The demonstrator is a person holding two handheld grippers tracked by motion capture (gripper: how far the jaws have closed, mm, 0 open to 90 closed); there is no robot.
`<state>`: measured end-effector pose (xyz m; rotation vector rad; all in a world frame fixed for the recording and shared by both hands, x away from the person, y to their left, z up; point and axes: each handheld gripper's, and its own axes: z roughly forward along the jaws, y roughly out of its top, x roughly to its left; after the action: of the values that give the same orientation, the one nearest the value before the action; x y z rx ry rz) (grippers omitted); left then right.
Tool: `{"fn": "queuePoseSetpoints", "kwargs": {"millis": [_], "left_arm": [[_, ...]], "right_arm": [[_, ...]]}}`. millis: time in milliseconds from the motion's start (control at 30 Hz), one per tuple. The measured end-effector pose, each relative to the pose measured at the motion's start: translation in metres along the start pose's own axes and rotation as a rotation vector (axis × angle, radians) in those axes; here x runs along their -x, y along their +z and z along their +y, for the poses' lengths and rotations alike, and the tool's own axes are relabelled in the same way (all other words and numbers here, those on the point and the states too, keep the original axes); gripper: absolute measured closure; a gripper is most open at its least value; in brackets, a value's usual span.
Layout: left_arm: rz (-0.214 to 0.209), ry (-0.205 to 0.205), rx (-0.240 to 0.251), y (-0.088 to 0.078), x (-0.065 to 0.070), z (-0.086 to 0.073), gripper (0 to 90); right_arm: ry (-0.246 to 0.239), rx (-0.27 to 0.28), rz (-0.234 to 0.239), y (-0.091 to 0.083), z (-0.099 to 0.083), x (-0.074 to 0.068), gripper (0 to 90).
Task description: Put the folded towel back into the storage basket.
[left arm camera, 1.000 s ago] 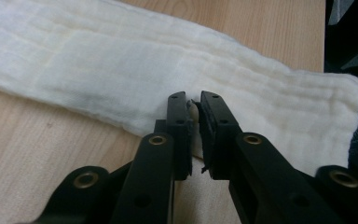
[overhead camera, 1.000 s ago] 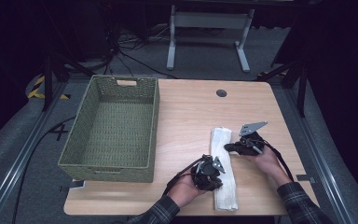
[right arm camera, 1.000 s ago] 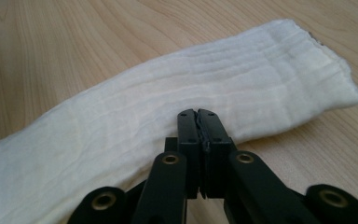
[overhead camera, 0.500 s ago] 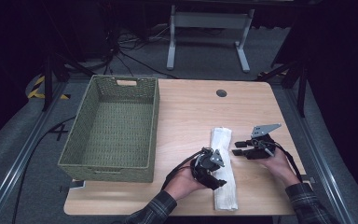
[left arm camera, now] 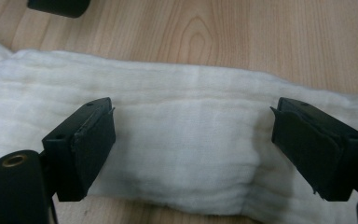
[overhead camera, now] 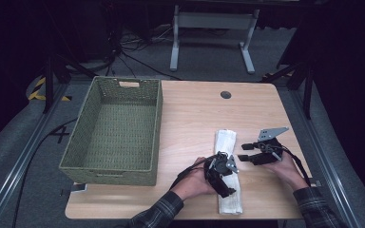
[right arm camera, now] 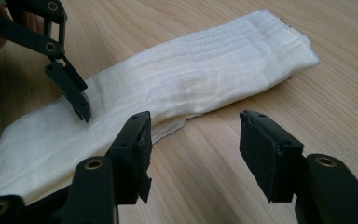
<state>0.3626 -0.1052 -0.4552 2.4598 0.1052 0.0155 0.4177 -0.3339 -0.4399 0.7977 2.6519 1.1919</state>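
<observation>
A long folded white cloth (overhead camera: 226, 145) lies on the wooden table (overhead camera: 195, 114), near its front right. My left gripper (overhead camera: 224, 179) hovers over the cloth's near half. Its jaws have just been opening and stand wide apart above the cloth (left arm camera: 186, 102), pressing nothing. My right gripper (overhead camera: 245, 152) is just right of the cloth and points at it. Its jaws have also just been opening and stand open (right arm camera: 193, 144) over bare wood beside the cloth's edge (right arm camera: 205, 70). The left gripper's fingers (right arm camera: 70, 91) show above the cloth there.
An empty green woven basket (overhead camera: 116, 168) stands on the table's left half. A round cable hole (overhead camera: 225, 94) sits near the far edge. Bare wood lies between basket and cloth. Beyond the table are dark floor, cables and a metal stand (overhead camera: 209, 28).
Both grippers' jaws have opened and let go of the cloth. The right gripper has drawn off it to the right, and the left gripper has shifted slightly right over it.
</observation>
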Motion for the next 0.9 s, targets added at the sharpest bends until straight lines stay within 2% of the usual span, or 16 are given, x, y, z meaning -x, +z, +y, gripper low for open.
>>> {"fn": "queuePoseSetpoints", "kwargs": {"millis": [100, 133, 333, 433, 533, 700, 900], "left_arm": [[0.004, -0.005, -0.017, 0.005, 0.003, -0.001, 10.2], [0.015, 0.004, -0.014, 0.006, 0.004, -0.001, 10.2], [0.012, 0.017, -0.014, 0.005, 0.004, -0.002, 12.5], [0.008, 0.013, -0.017, 0.001, 0.005, -0.002, 21.8], [0.01, 0.02, -0.011, -0.001, 0.006, -0.003, 33.7], [0.018, 0.01, -0.01, -0.004, 0.007, -0.003, 54.2], [0.028, -0.013, -0.004, -0.006, 0.005, -0.004, 66.7]], "right_arm": [[-0.001, -0.001, 0.001, 0.0, 0.0, 0.0, 43.9], [-0.001, 0.001, -0.002, 0.0, 0.0, 0.0, 43.9], [-0.003, 0.006, -0.004, 0.0, 0.0, 0.0, 43.8], [-0.002, 0.007, 0.002, 0.0, 0.001, 0.0, 43.8], [-0.008, 0.009, 0.004, 0.0, 0.001, 0.0, 43.8], [-0.009, 0.007, 0.007, 0.0, 0.001, -0.001, 43.6], [-0.015, 0.008, 0.009, 0.0, 0.002, -0.001, 43.6]]}}
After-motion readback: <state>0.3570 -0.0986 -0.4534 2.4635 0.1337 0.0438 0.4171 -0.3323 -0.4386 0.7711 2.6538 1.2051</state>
